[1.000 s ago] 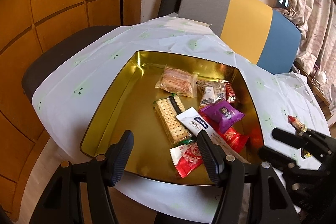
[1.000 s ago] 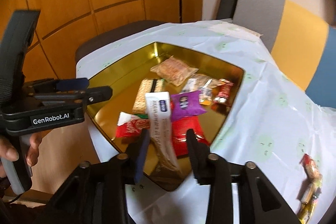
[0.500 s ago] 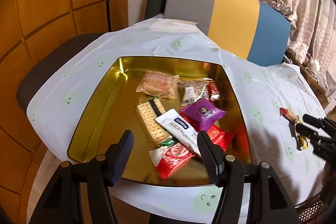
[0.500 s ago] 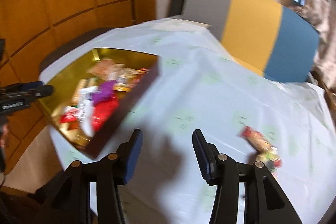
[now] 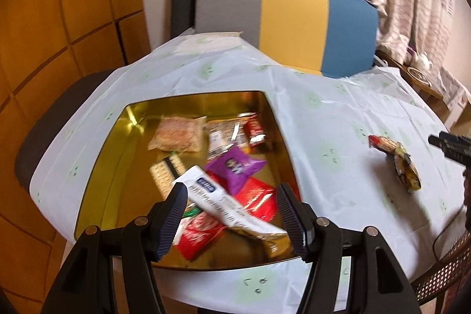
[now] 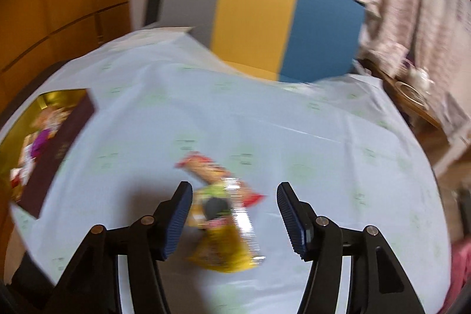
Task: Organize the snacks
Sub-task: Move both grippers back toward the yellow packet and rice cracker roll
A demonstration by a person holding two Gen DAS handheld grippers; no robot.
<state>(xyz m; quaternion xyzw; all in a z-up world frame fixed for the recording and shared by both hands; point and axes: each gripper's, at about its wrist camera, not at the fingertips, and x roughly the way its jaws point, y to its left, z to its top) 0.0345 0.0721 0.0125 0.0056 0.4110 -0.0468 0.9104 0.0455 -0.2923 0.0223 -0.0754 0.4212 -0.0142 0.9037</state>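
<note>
Gold metal lines the tin (image 5: 97, 178) at lower left of the left wrist view, on the pale-clothed desk (image 5: 323, 119); in it lie a white pack (image 5: 217, 199), a purple pouch (image 5: 235, 167), red wrappers (image 5: 256, 199) and crackers (image 5: 178, 134). The left hand-held gripper (image 5: 232, 214) hangs released above the tin's near end, gripping nothing. In the right wrist view, the right hand-held gripper (image 6: 234, 218) has just been opening; its jaws stand apart over a blurred heap of snacks (image 6: 220, 211) in the lower middle of the frame, on the cloth well right of the tin (image 6: 59, 143), pads not touching them.
</note>
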